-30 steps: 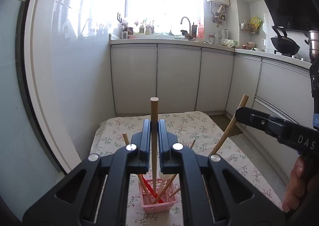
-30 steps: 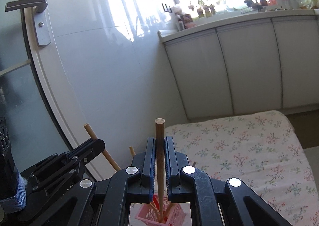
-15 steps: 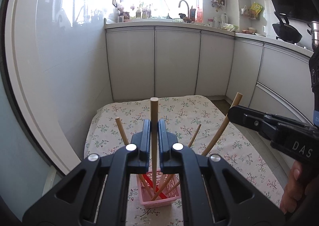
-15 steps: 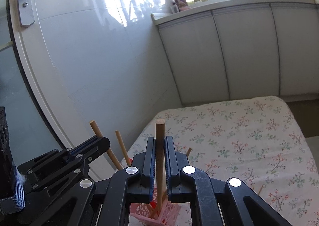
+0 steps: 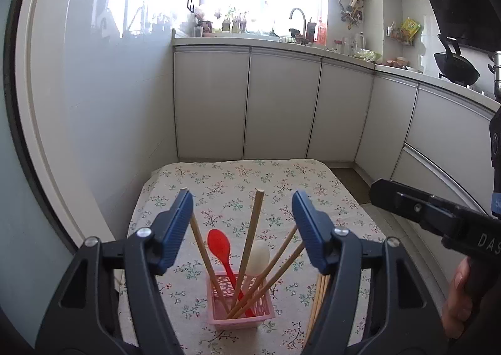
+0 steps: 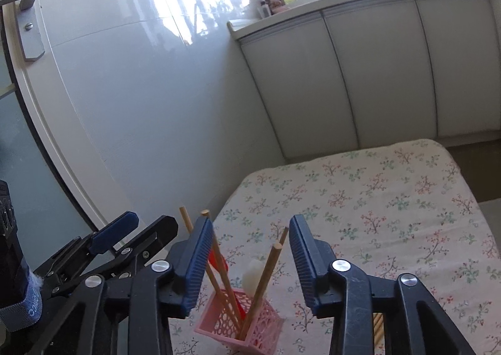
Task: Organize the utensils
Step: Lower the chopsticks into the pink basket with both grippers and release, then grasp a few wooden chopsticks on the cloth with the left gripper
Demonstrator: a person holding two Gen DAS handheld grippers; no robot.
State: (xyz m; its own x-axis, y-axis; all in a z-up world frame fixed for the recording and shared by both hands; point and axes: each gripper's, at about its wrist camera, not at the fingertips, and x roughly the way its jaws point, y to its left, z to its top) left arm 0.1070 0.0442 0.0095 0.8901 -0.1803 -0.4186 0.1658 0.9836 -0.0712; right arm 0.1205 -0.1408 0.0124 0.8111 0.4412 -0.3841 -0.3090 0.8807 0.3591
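Observation:
A pink lattice basket [image 5: 241, 319] stands on the floral cloth and holds several wooden chopsticks [image 5: 250, 239], a red spoon [image 5: 219, 245] and a white spoon [image 5: 258, 261]. It also shows in the right wrist view [image 6: 260, 330]. My left gripper [image 5: 242, 229] is open and empty above the basket. My right gripper [image 6: 250, 258] is open and empty above it too, with a chopstick [image 6: 263, 280] standing free between its jaws. More chopsticks [image 5: 317, 301] lie on the cloth right of the basket, partly hidden by my left gripper's right finger.
The table with the floral cloth [image 5: 250, 179] sits in a kitchen corner. A glossy wall and door frame [image 5: 47, 136] stand at the left, white cabinets [image 5: 281, 104] behind and to the right. The right gripper's body [image 5: 438, 217] shows at the right.
Both grippers were shut on upright chopsticks. Both have opened, and the chopsticks now stand in the pink basket. Both grippers have tilted down toward the basket.

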